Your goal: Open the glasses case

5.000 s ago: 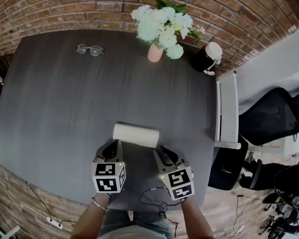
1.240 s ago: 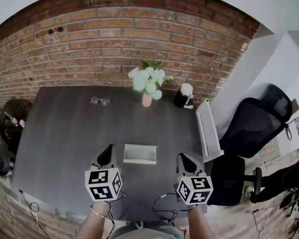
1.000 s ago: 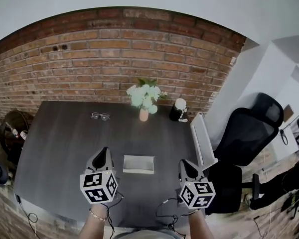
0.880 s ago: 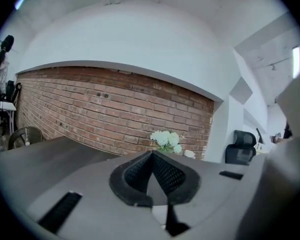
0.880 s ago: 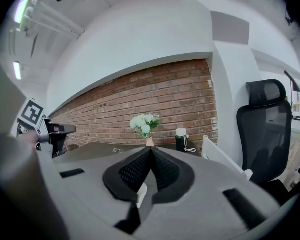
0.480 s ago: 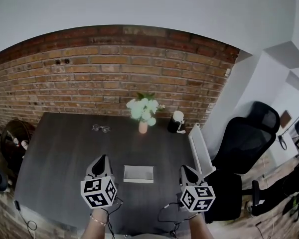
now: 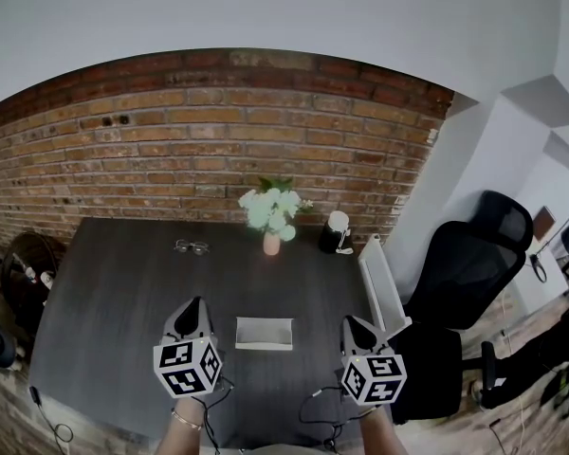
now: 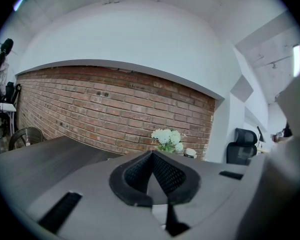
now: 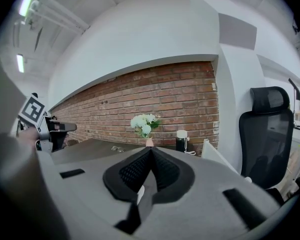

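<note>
The white glasses case [image 7: 264, 333] lies on the dark table [image 7: 123, 292] between my two grippers. It shows a pale rim round a greyer inside, as if its lid stands back. My left gripper [image 7: 193, 304] hovers to the left of the case and my right gripper [image 7: 349, 322] to its right, both apart from it. In the left gripper view the left gripper [image 8: 151, 155] has its pads meeting at a point with nothing between them. The right gripper [image 9: 151, 150] looks the same in its own view, shut and empty.
A pair of glasses [image 7: 192, 246] lies at the back left of the table. A vase of white flowers [image 7: 271, 216] and a black bottle with a white cap [image 7: 337, 232] stand by the brick wall. A white panel [image 7: 378, 282] and a black office chair [image 7: 469, 263] are on the right.
Five seconds ago both grippers touched the closed case; now they sit clear of it at either side. Over the last second the head view tilted up and the grippers barely moved.
</note>
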### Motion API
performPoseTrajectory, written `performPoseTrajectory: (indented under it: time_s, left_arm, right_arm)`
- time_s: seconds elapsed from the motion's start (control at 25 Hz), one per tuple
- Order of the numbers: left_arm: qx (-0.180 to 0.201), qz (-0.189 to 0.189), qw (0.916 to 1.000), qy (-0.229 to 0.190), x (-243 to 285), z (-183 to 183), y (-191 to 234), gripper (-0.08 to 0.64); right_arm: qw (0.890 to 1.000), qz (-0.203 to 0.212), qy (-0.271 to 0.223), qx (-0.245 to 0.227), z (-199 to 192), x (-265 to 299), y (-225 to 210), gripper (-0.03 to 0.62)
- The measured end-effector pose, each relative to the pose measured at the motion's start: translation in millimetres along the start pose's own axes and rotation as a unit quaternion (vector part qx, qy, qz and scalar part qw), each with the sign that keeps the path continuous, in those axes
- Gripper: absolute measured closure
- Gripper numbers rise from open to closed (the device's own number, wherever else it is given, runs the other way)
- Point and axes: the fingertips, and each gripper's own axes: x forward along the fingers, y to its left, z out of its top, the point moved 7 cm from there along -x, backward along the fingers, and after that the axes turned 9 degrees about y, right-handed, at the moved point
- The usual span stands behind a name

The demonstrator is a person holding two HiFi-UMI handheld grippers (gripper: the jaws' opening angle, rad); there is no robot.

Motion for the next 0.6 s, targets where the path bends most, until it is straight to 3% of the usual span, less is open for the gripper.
performPoseTrajectory:
  time_s: [0.6]
  left_arm:
    - [0.0,0.001,1.0,0.004,1.3,1.5,10.3,0.565]
  right_arm:
    - [1.0,-0.013,0.002,-0.005,3.8,5.9,8.0,0.591]
